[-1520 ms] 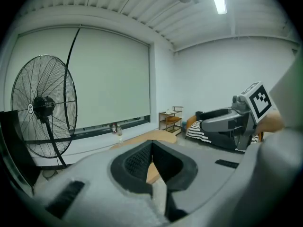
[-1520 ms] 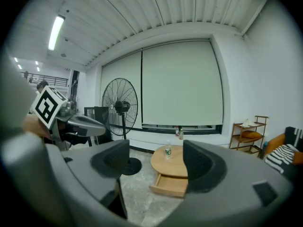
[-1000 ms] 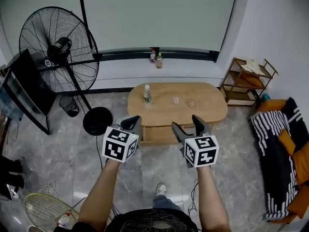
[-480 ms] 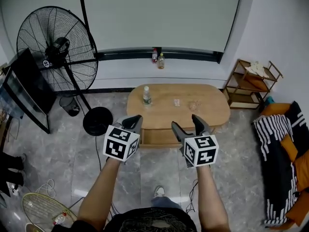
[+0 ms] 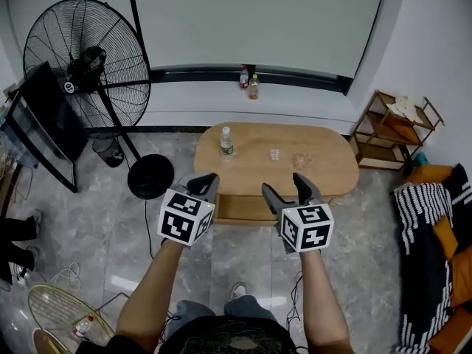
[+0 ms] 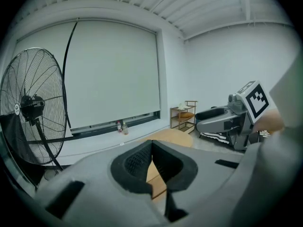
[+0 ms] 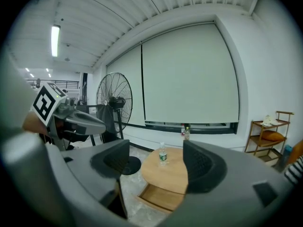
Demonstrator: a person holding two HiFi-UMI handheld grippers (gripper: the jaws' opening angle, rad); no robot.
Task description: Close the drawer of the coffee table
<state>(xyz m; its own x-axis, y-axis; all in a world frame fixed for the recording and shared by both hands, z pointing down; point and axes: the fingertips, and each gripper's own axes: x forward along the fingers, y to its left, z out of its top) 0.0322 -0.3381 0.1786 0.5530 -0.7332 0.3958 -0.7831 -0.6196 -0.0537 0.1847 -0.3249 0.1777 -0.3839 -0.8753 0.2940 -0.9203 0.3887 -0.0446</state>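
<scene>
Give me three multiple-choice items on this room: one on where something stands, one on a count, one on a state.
1. The water bottle stands on the coffee table:
A. towards its left end in the head view
B. at its right end
C. dead centre

2. The bottles on the window ledge number:
A. one
B. two
C. four

3. The drawer is:
A. shut flush
B. pulled out
C. lying on the floor

Answers: 1 A, it stands well left of the top's middle. 2 B, two stand side by side. 3 B, its open tray juts out from under the top.
</scene>
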